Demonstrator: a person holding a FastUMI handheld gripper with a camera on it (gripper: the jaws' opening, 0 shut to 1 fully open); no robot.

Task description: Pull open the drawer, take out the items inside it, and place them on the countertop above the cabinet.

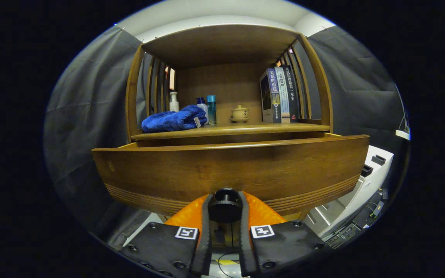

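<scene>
A: The drawer front just beyond the gripper hides all the drawer's inside.
B: And the knob between the 2 fingers?
A: They cover its sides; whether they press it, I cannot tell.

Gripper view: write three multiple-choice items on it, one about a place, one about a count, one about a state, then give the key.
1. Where does the blue cloth lie?
A. on the countertop, beside the bottles
B. inside the drawer
C. on top of the books

2. How many books stand on the countertop?
A. one
B. three
C. five

3. What is the claw doing?
A. hanging open, apart from the cabinet
B. closed on the drawer knob
C. holding the small lidded pot

Key: 1 A, the cloth is heaped in front of the bottles; 2 B, three spines stand side by side; 3 B, both fingers press the knob on the drawer front.
</scene>
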